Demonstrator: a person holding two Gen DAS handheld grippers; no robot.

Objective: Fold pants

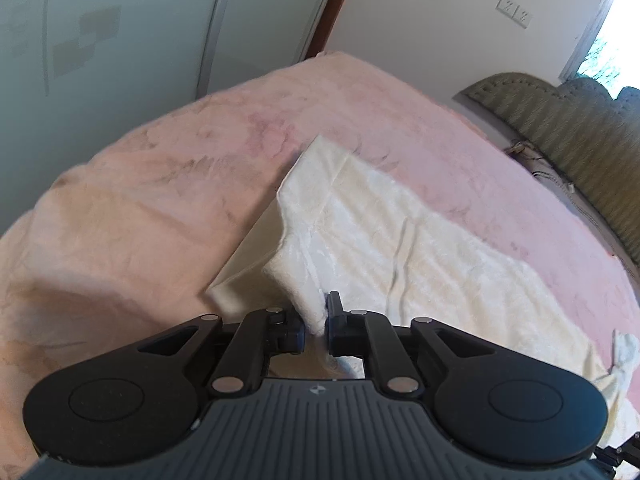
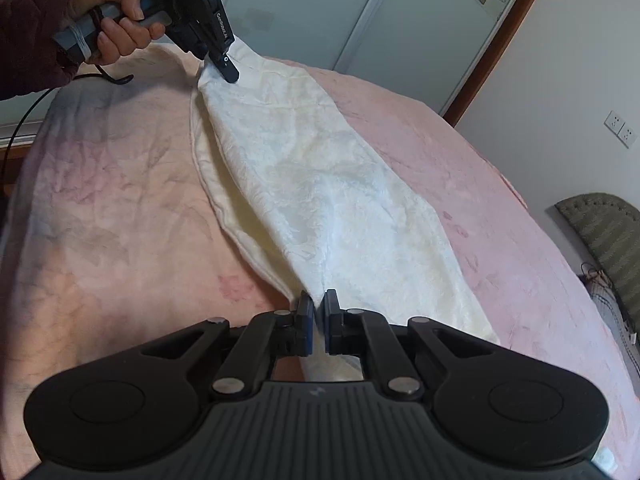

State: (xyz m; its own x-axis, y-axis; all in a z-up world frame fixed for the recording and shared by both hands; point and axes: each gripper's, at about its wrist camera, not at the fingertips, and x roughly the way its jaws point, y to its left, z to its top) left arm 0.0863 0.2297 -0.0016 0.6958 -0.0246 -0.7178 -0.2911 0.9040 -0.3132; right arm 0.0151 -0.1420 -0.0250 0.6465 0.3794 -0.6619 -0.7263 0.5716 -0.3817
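The cream-white pants (image 2: 312, 184) lie stretched across the pink bed cover (image 2: 120, 200). My right gripper (image 2: 319, 312) is shut on one end of the pants, near me. My left gripper (image 1: 316, 320) is shut on the other end of the pants (image 1: 400, 232), lifting that edge so the fabric hangs in a fold. In the right wrist view the left gripper (image 2: 224, 66) shows at the far end, held by a hand, pinching the cloth above the bed.
The pink cover (image 1: 160, 184) spreads over the whole bed. A green padded headboard (image 1: 580, 152) stands at the right. Wardrobe doors (image 2: 320, 12) and a white wall with sockets (image 2: 620, 128) stand beyond the bed. A black cable (image 2: 40, 100) trails from the left gripper.
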